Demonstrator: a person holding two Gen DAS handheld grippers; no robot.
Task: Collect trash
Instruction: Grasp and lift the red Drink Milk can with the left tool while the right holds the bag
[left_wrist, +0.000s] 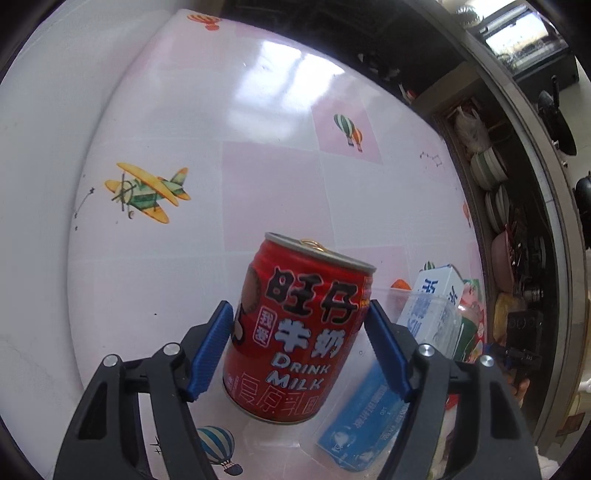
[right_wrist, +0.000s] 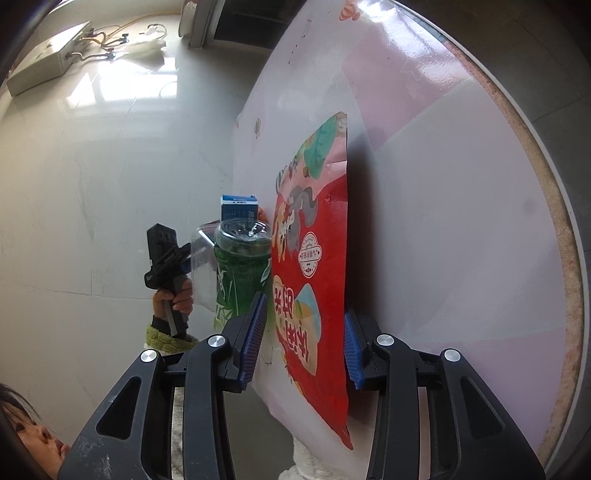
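L gripper (left_wrist: 299, 347) clamps red can (left_wrist: 295, 332) — R gripper (right_wrist: 304, 343) straddles snack bag (right_wrist: 314, 266).

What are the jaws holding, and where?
Left gripper seems to pinch the red milk can by its sides, halfway up. Right gripper holds nothing yet.

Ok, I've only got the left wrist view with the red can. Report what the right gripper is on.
Observer: The right gripper straddles a red snack bag lying flat on the table; its pads aren't pressing it.
Operator: Say what's next to that bag.
Observer: A green bottle, on the side toward your gripper.
Operator: Find my gripper from there.
Observer: The left gripper shows beyond the bottle, held by a hand in a fuzzy green cuff.
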